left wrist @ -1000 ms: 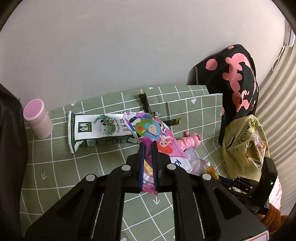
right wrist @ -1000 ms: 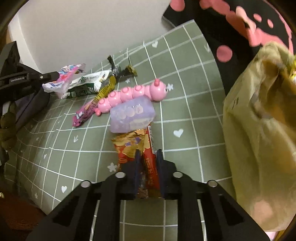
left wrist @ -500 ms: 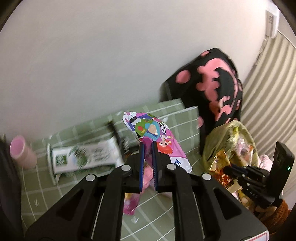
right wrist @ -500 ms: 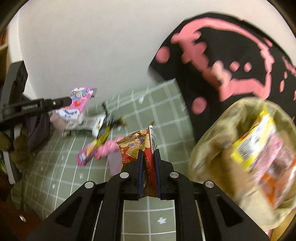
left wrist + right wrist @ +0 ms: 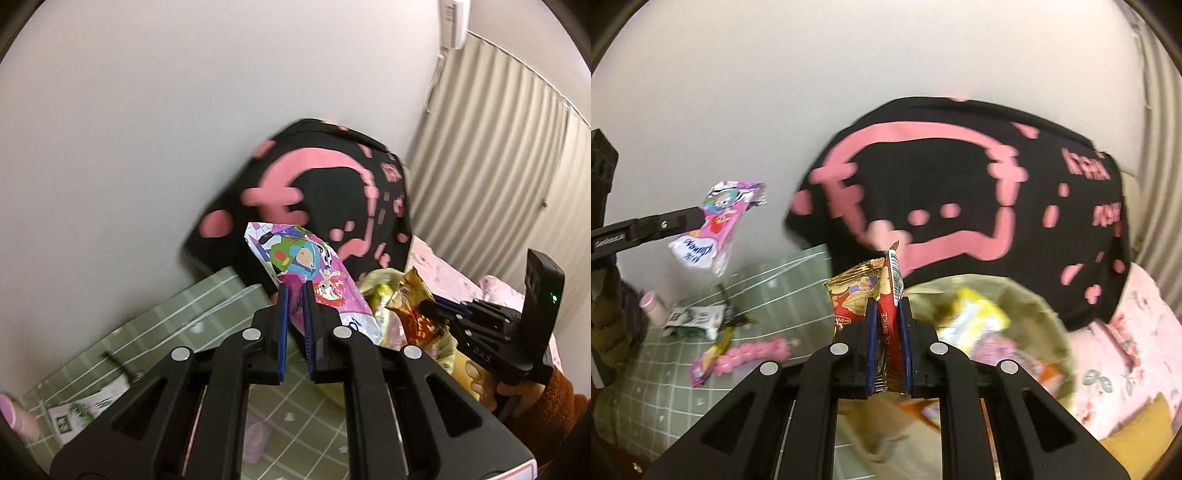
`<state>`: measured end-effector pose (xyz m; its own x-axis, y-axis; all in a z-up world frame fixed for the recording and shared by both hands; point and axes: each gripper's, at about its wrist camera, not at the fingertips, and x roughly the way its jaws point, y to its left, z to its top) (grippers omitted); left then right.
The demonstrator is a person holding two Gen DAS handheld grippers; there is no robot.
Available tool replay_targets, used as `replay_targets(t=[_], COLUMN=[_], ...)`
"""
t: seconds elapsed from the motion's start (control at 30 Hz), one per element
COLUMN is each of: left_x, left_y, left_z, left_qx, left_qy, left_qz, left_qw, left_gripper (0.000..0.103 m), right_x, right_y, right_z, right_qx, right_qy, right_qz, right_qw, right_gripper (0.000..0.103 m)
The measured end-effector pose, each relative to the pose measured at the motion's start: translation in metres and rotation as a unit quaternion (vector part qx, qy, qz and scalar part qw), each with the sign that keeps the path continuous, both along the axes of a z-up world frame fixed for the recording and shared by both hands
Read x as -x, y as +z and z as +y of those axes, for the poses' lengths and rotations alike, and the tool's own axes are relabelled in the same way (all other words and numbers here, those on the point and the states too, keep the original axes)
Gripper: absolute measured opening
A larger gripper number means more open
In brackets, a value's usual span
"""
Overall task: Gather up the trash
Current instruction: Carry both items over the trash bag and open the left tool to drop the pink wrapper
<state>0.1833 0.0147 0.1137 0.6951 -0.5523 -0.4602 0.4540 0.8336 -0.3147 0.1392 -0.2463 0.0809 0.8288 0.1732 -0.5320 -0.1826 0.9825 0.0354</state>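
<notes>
now lifted off the green checked cloth, left gripper clenches the cartoon wrapper left of the trash bag; right gripper clenches the red snack packet above its mouth, ready for release.

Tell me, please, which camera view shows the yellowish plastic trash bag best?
The right wrist view: the yellowish plastic trash bag gapes open there, wrappers visible inside. The left wrist view shows only a sliver behind both held wrappers.
</notes>
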Motion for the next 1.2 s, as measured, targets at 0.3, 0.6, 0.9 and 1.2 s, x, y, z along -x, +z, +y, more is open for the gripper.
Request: replay_targets(t=[0.3, 0.6, 0.9, 1.2], left_x=[-0.013, -0.018, -0.034, -0.041], left_y=[-0.005, -0.019, -0.046, -0.067], left_z=[-0.07, -0.119, -0.157, -0.186], left_qx=[-0.006, -0.016, -0.025, -0.048], left_qy=[-0.079, -0.128, -0.156, -0.164], left_qz=[0.016, 0.042, 0.09, 0.116], left_qw=[0.9967, 0.9907, 0.9834, 0.9784], left_gripper=[0.007, 0.007, 0.007, 0.012], right_x=[0.003, 0.009, 0.017, 0.027], right_y=[-0.006, -0.006, -0.007, -0.014], right_z=[-0.062, -0.1, -0.127, -0.144], right_qx=[-0.007, -0.008, -0.013, -0.024], right_qy=[-0.088, -0.13, -0.161, -0.176], right_qz=[0.009, 0.008, 0.004, 0.008], right_qw=[0.996, 0.991, 0.987, 0.984], right_gripper=[0.012, 0.012, 0.012, 0.012])
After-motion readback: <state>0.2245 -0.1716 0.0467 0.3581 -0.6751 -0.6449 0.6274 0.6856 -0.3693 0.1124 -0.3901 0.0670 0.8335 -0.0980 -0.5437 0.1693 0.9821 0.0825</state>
